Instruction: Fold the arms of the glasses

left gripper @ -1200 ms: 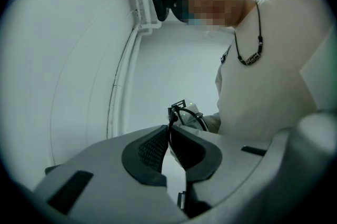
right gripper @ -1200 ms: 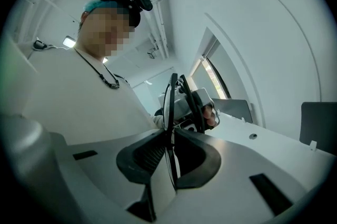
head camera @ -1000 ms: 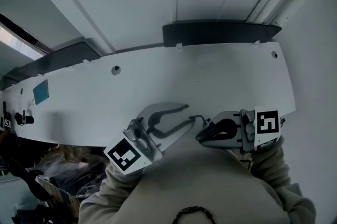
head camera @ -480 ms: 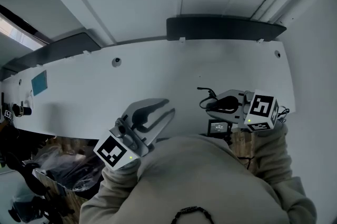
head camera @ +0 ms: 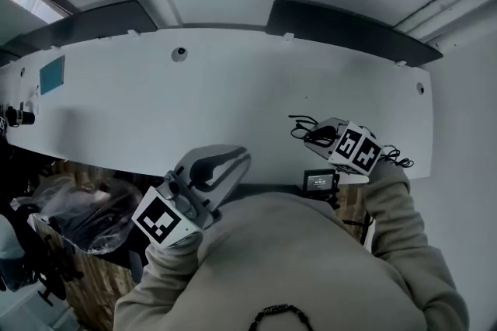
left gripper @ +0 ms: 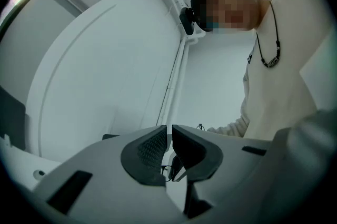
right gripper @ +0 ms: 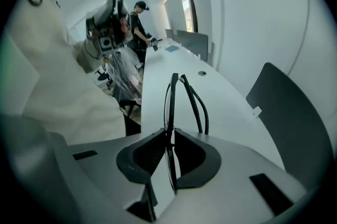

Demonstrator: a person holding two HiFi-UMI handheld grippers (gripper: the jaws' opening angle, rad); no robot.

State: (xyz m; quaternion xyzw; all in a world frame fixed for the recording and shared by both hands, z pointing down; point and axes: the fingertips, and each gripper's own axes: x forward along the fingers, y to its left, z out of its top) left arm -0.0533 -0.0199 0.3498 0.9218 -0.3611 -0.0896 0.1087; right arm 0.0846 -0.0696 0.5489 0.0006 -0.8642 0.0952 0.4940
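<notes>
i had the right claw clamped on the glasses. its pads pinched the front frame edge-on, and the rest of the frame stuck out past the tips. both arms looked to me already folded in alongside the frame, so i judged the folding done and the set-down the step in hand. the glasses hung over the desk, close to its near edge and toward its right end. i could not tell whether they touched the desk yet.

the left claw sat just over the near edge of the desk, well apart from the glasses. its jaws had just been closing and stood drawn together to a thin slit, with nothing between them.

the grip worried me most. a thin frame held edge-on by one small patch could swivel or slide between the pads if i tipped the claw further. pushing down onto the desk with the arms underneath could bend them or spring one back open. letting go before the frame rested on the desk would drop it. so near the desk's edge, a bounce or skid could carry it off, toward the small black box just below that edge. with the left claw closed and away, nothing stood ready to steady the frame.
</notes>
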